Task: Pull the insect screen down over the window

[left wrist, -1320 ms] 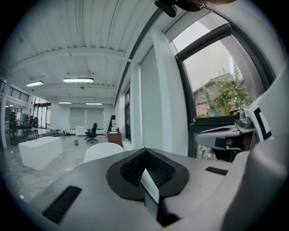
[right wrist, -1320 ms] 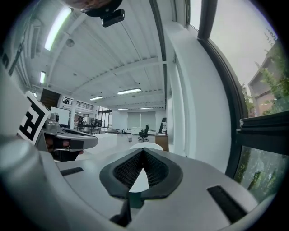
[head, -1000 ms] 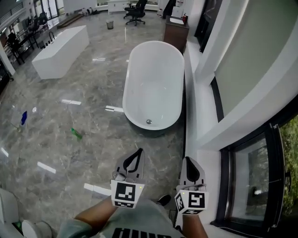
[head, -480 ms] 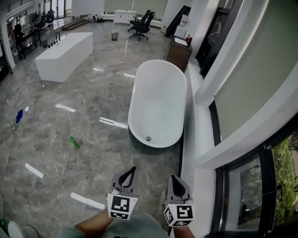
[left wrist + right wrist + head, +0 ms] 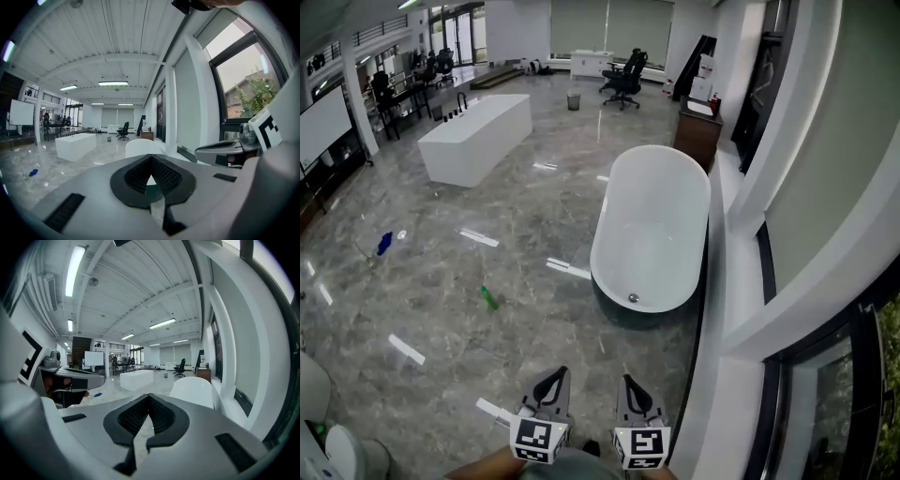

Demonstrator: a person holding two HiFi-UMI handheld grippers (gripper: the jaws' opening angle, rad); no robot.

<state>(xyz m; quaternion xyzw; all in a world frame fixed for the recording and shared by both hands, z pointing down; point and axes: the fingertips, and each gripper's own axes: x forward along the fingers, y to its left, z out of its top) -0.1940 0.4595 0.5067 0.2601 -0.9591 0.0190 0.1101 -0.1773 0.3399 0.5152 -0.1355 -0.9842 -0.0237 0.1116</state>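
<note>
Head view: left gripper (image 5: 555,375) and right gripper (image 5: 628,382) are held side by side at the bottom edge. They are cut off just behind the marker cubes, and the arms are barely shown.
Gripper views: both sets of jaws are seen pressed together, with nothing between the pads. Each gripper is caught at the edge of the other's view.
The ceiling (image 5: 112,51) and its strip lights are shown only in the gripper views. The green item (image 5: 489,298) on the floor (image 5: 441,309) is seen only from the head.
The window (image 5: 820,394) is at the right: dark frame, greenery behind the glass. It is cropped by the picture edge in the head view and shown up and right of the jaws in the left gripper view. The insect screen itself cannot be made out in any view.
Room: grey polished stone floor, with a white oval bathtub (image 5: 656,225) set alongside the white sill (image 5: 722,412). A white rectangular block (image 5: 478,136) is further back, and office chairs (image 5: 625,75) are near the far wall. The far end is too small for detail.
</note>
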